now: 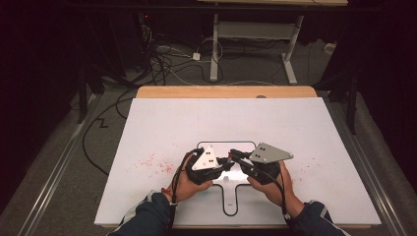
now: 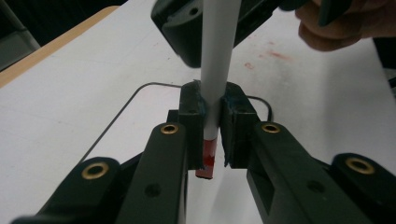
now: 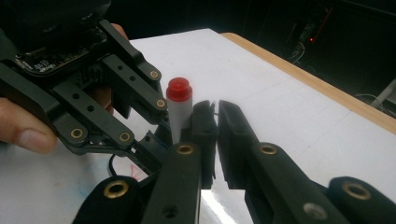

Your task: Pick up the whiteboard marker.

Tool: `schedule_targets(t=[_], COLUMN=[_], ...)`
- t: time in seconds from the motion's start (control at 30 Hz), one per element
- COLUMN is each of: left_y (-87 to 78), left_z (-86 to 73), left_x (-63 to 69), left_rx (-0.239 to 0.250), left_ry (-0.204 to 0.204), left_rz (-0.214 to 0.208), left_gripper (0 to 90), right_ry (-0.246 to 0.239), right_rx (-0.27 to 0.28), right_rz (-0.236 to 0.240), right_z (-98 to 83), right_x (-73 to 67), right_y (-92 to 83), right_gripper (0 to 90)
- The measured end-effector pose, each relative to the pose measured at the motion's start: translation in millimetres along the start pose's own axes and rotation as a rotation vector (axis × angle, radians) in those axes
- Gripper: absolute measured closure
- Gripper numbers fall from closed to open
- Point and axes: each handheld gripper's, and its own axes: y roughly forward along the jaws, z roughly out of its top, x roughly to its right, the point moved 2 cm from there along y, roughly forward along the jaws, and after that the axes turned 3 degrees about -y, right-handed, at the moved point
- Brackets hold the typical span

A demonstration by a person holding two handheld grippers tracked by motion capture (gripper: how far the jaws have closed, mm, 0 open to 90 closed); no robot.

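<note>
Hands meet mid-table: left gripper [image 2: 212, 135] clamps the marker [image 2: 215, 70]; right gripper [image 3: 217, 135] nearly closed, empty.

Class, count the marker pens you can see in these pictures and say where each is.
1. The marker is clamped in the left hand-held gripper, over the white board; its red end sits beside the right hand-held gripper.

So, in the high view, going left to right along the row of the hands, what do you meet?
Red marker smudges on the white board → left gripper with its grey three-cornered plate → right gripper with its grey plate → fainter red specks.
</note>
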Motion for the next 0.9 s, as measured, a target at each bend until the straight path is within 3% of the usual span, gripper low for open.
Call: schedule_targets(t=[0.07,0.13,0.17,0.2,0.23,0.37,0.4,0.53,0.63,0.7,0.9], left_y=[-0.7,-2.6,-6.0,-6.0,-9.5,-12.1,-12.9,-16.0,-20.2,-21.5,-19.8], left_z=[-0.8,-3.6,-9.9,-9.9,-18.6,-31.5,-38.3,-41.4,-44.5,-44.1,-41.5], left_x=[-4.1,-13.1,-25.0,-25.0,-36.5,-47.6,-51.3,-50.7,-48.9,-45.3,-27.8], left_rx=[-0.003,-0.01,-0.008,-0.008,-0.007,-0.038,-0.03,-0.022,-0.012,-0.021,-0.02], left_ry=[-0.007,-0.021,-0.057,-0.057,-0.097,-0.119,-0.147,-0.144,-0.166,-0.154,-0.141], left_rz=[0.009,0.026,0.048,0.048,0.061,0.095,0.092,0.099,0.085,0.081,0.016], left_gripper=[78.7,78.8,78.8,78.8,78.9,78.9,78.9,78.9,79.0,79.0,79.0], right_ry=[0.013,0.012,0.009,0.022,0.016,-0.001,-0.002,-0.005,-0.005,-0.005,-0.025], right_rx=[0.004,0.025,0.024,0.028,0.026,-0.029,-0.041,-0.08,-0.097,-0.104,-0.157], right_rz=[0.0,-0.021,-0.024,-0.028,-0.043,-0.1,-0.105,-0.122,-0.128,-0.126,-0.14], right_z=[-0.3,-1.7,-3.5,-6.2,-9.9,-29.6,-34.6,-51.4,-60.4,-62.8,-75.0], right_x=[1.7,7.3,10.2,12.5,15.5,23.0,23.8,26.2,24.8,24.0,18.9], right_y=[-1.3,-11.8,-16.8,-22.5,-28.1,-47.3,-51.8,-69.3,-81.0,-84.2,-96.1], right_gripper=[77.8,69.1,65.3,61.4,58.8,51.9,50.6,48.0,46.8,46.2,43.8])
